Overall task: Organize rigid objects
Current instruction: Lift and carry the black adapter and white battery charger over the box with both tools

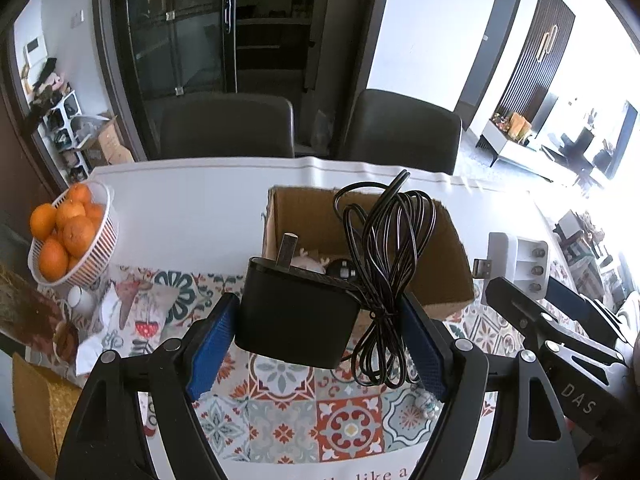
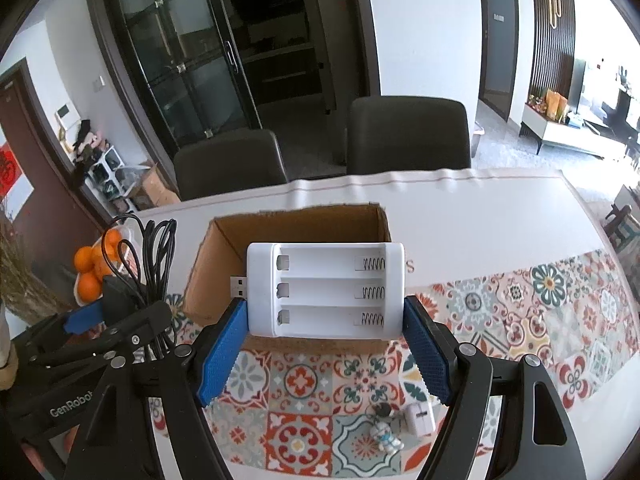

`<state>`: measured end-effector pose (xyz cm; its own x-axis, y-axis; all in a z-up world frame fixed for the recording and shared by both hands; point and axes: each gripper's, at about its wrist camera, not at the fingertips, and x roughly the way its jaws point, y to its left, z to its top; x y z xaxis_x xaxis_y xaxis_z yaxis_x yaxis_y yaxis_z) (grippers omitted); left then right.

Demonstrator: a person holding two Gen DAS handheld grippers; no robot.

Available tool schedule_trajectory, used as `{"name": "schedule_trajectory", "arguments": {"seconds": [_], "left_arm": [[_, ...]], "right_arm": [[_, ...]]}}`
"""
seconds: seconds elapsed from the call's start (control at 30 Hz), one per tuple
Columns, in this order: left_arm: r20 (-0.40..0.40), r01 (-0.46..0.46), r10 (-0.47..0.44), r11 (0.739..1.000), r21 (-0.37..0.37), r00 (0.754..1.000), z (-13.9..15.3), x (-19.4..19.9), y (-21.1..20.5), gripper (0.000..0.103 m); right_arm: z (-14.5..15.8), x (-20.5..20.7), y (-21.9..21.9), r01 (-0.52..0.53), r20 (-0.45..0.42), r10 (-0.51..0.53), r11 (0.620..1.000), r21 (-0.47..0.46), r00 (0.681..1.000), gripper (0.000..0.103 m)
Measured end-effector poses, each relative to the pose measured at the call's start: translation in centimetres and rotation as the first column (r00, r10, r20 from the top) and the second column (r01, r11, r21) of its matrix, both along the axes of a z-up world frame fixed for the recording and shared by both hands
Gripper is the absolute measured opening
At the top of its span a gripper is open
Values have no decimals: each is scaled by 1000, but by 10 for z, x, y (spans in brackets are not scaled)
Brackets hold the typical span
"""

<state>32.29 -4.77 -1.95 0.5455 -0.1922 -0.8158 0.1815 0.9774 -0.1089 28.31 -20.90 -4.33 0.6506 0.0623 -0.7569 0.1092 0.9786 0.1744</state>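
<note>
Left gripper (image 1: 320, 344) clamped on black power adapter (image 1: 296, 316), bundled cable (image 1: 384, 264) pinched along with it so nothing trails. Held clear above patterned tablecloth (image 1: 348, 420), cardboard box (image 1: 440, 256) just ahead and below. Right gripper (image 2: 324, 352) clamped across white battery charger (image 2: 324, 290), 3 empty slots up, box (image 2: 296, 220) straight beyond. Probably both headed for that box, 2 drops pending. Figurine (image 2: 386, 432) down below, unclaimed.
</note>
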Motion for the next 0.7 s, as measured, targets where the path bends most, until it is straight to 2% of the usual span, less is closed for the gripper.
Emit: {"name": "schedule_trajectory", "arguments": {"seconds": [0.27,0.7], "left_arm": [[8,8,-9,1000,6,1000,6,21,-4,79],[-20,33,-32,999,30,999,2,63,-20,79]], "right_arm": [[12,19,-3,-7,23,7,1000,-26,1000,77],[6,63,-11,-39,-28,38,999,-28,999,77]]}}
